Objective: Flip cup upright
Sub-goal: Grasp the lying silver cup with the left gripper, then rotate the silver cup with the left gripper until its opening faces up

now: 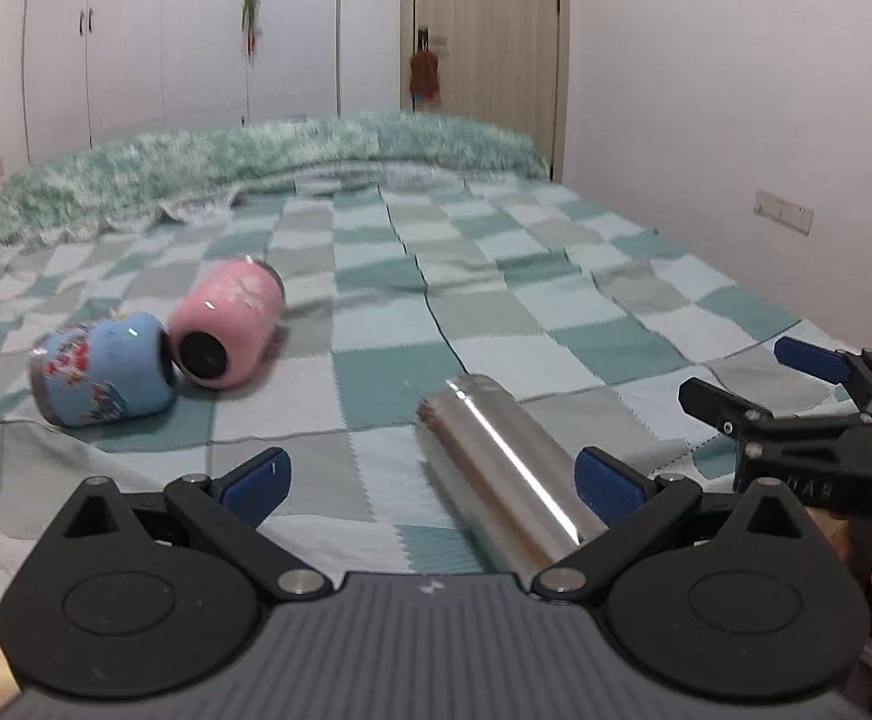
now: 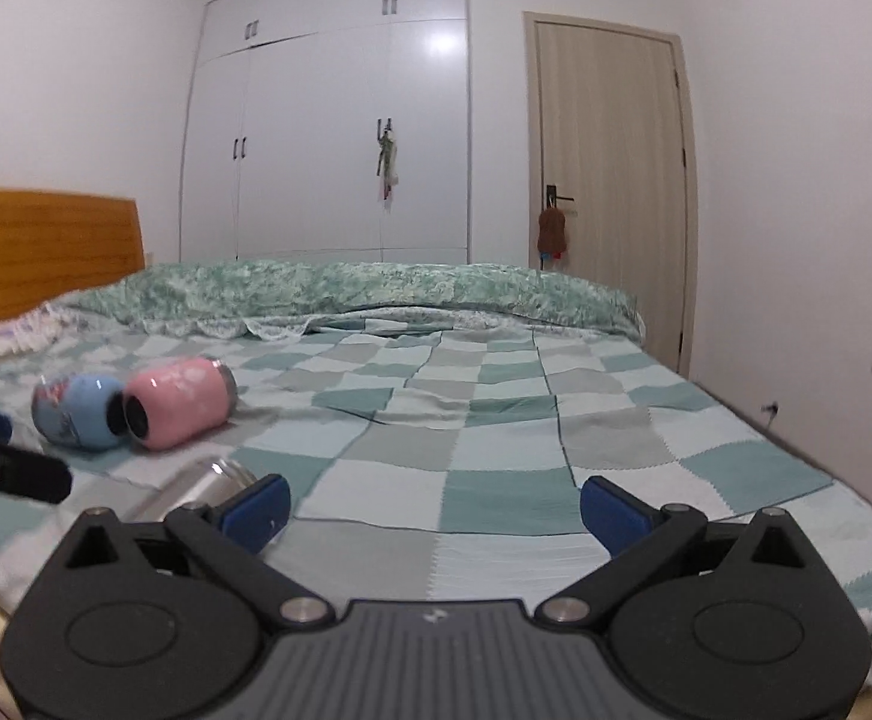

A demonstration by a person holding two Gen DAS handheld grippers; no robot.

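Observation:
Three cups lie on their sides on the checked bedspread (image 1: 556, 312). A silver steel cup (image 1: 502, 468) lies closest, between the open fingers of my left gripper (image 1: 433, 483), nearer its right finger. A pink cup (image 1: 226, 324) and a blue printed cup (image 1: 100, 375) lie touching at the left. My right gripper (image 2: 436, 510) is open and empty; the silver cup (image 2: 196, 489) lies by its left finger. The pink cup (image 2: 178, 402) and blue cup (image 2: 76, 411) show further left. The right gripper also shows in the left wrist view (image 1: 754, 378).
A green quilt (image 1: 256, 174) is bunched along the far side of the bed. A wooden headboard (image 2: 40, 252) stands at the left. White wardrobes (image 2: 328, 138) and a door (image 2: 610, 180) are behind. A wall (image 1: 766, 120) runs along the bed's right side.

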